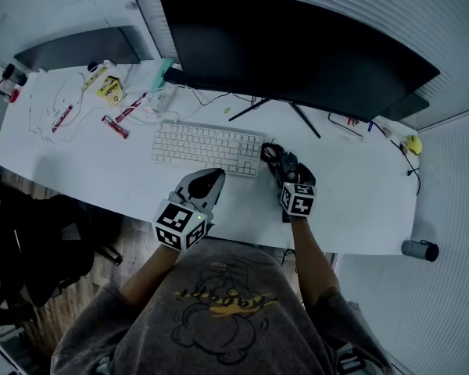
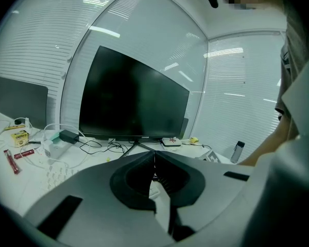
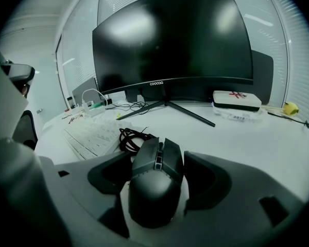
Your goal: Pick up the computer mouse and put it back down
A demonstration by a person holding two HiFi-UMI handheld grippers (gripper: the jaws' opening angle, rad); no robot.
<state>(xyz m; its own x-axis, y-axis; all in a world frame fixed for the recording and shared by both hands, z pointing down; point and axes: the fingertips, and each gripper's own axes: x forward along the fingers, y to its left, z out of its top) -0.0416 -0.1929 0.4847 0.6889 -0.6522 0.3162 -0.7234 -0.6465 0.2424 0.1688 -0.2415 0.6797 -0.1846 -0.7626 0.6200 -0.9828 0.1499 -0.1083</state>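
A dark computer mouse rests on the white desk just right of the keyboard, with its cable coiled in front of it. My right gripper straddles the mouse, one jaw on each side. Thin strips of desk show beside the mouse, so the pads stand just off it. In the head view the mouse is mostly hidden under the right gripper. My left gripper hovers near the keyboard's front edge, shut and empty; its tips meet in the left gripper view.
A large curved monitor stands behind the keyboard on a V-shaped foot. Cables, a power strip and snack packets lie at the back left. A white box and a yellow object lie at the back right. A bottle stands at the right edge.
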